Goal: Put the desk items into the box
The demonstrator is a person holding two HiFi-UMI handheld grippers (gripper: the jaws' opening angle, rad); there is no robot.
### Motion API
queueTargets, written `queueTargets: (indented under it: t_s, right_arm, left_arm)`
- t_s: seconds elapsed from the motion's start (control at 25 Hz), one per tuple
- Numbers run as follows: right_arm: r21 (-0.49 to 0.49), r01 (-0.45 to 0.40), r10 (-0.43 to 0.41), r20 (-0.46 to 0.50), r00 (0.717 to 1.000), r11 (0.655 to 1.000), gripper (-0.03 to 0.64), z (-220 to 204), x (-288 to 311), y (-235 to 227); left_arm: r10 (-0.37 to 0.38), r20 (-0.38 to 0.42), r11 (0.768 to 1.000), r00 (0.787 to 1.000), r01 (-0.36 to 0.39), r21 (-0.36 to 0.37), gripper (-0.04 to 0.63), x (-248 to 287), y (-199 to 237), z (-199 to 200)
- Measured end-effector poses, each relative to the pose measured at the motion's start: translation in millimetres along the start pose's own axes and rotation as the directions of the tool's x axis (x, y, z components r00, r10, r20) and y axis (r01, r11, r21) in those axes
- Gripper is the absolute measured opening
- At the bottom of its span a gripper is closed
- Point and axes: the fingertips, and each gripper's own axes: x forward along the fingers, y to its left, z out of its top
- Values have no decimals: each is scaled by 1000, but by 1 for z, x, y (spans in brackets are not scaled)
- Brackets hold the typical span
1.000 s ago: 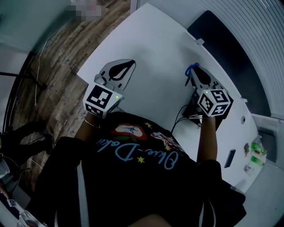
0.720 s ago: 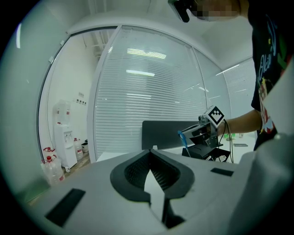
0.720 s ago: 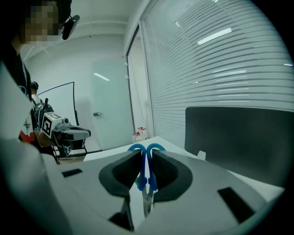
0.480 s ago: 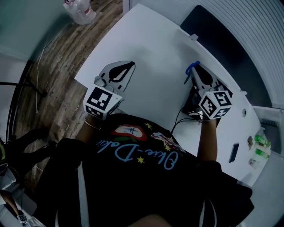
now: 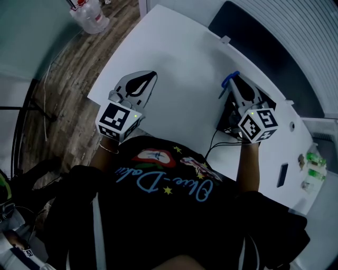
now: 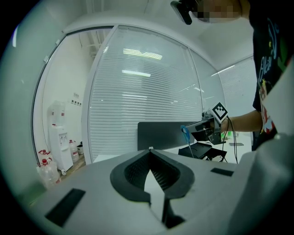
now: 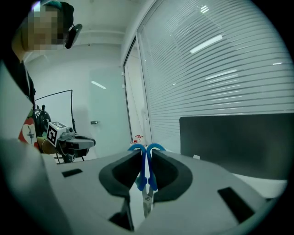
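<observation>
Clamping scissors (image 7: 146,167) in right gripper (image 7: 146,150); blade tips hidden.

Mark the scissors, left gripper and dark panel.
scissors (image 7: 146,198), right gripper view, at the blade pivot.
left gripper (image 6: 150,152), left gripper view, where the shut jaw tips meet.
dark panel (image 7: 239,142), right gripper view, mid-face.

This is looking like an office: a white desk (image 5: 179,79) is standing against a dark partition panel (image 5: 253,31), with slatted blinds (image 6: 138,92) covering the glass wall behind. A water dispenser (image 6: 58,137) is standing at the side, and spare water bottles (image 5: 87,15) are sitting on the wood-patterned floor (image 5: 68,95).
</observation>
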Motion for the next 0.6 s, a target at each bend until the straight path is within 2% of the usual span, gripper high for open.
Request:
queueTargets:
  t_s: [0.6]
  right_arm:
    - [33, 72, -73, 36, 997, 997, 78, -2, -40, 0]
  left_arm:
    - [-85, -5, 996, 996, 85, 18, 8, 11, -25, 2]
